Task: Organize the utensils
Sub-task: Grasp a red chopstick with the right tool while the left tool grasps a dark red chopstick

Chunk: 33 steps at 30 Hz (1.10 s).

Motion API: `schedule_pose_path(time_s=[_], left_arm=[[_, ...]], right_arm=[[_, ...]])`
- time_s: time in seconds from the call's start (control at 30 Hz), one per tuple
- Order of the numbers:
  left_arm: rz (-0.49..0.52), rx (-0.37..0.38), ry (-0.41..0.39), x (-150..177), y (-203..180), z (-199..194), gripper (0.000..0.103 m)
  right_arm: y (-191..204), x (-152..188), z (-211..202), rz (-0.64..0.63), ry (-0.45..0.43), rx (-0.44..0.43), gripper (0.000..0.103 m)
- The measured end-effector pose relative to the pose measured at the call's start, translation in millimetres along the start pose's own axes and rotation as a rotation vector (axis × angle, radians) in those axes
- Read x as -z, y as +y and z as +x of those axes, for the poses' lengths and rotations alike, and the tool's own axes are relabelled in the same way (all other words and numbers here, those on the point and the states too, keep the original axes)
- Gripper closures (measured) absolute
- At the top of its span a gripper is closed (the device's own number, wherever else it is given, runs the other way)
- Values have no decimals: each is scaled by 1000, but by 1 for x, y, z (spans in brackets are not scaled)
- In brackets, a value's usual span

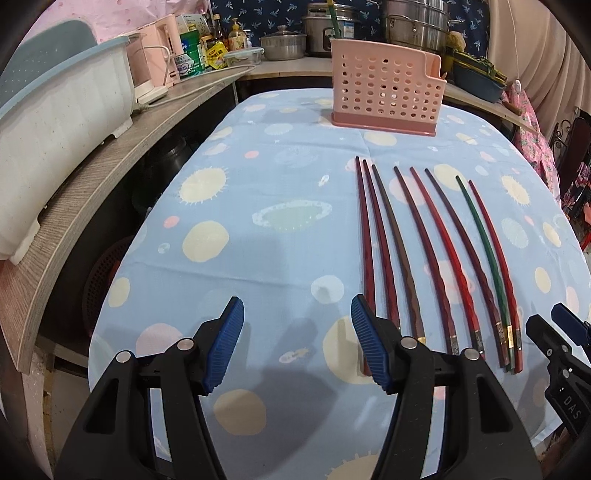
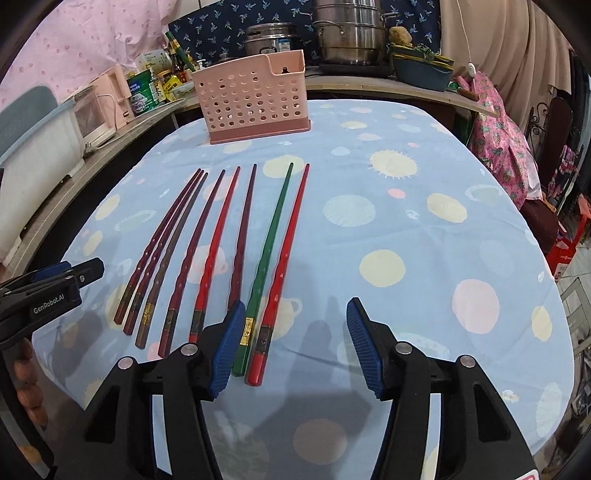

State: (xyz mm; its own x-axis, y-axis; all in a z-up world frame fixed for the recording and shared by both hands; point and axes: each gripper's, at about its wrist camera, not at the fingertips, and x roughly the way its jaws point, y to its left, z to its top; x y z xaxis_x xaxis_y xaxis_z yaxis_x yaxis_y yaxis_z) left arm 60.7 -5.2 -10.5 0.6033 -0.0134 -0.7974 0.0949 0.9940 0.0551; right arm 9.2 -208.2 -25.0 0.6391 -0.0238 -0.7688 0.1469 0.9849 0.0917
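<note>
Several chopsticks (image 1: 439, 254) lie side by side on the blue patterned tablecloth (image 1: 258, 236), mostly red and dark brown, one green (image 2: 267, 243). They also show in the right wrist view (image 2: 216, 251). A pink perforated utensil holder (image 1: 386, 88) stands upright at the far side; it shows in the right wrist view too (image 2: 255, 98). My left gripper (image 1: 297, 345) is open and empty, left of the chopsticks' near ends. My right gripper (image 2: 293, 349) is open and empty, above the near ends of the green and rightmost red chopsticks (image 2: 282, 266).
A wooden counter (image 1: 110, 155) runs along the left with a white dish rack (image 1: 55, 122), pink appliance and bottles. Steel pots (image 2: 351, 33) stand on the back counter. The table edge (image 2: 554, 280) drops off at right, beside pink fabric.
</note>
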Motion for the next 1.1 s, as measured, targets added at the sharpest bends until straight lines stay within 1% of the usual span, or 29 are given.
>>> schedule_pose_path(time_s=[0.17,0.23,0.37,0.43,0.57,0.8,0.97,1.1], left_arm=[[3,7,17,5,0,4,45],[4,10,21,6,-2,4,45],[7,15,26,7,-3,5,45],[8,17,27,8,-4,6,45],[4,19,34,9,-4,8,45],[3,24,44,11,-4,11,45],[-3,35,53,11,-4,12,45],[-7,47,59,11,-5,13,45]], right_arm=[[5,2,2,-11,9,-8,61],[6,3,4,-16,13,-10,63],[7,5,7,-19,26,-9,72],[7,6,8,-19,32,-9,75],[8,8,9,-28,35,-12,76],[15,12,12,-74,34,16,82],[10,12,11,-70,31,29,90],[4,11,12,-58,29,34,93]])
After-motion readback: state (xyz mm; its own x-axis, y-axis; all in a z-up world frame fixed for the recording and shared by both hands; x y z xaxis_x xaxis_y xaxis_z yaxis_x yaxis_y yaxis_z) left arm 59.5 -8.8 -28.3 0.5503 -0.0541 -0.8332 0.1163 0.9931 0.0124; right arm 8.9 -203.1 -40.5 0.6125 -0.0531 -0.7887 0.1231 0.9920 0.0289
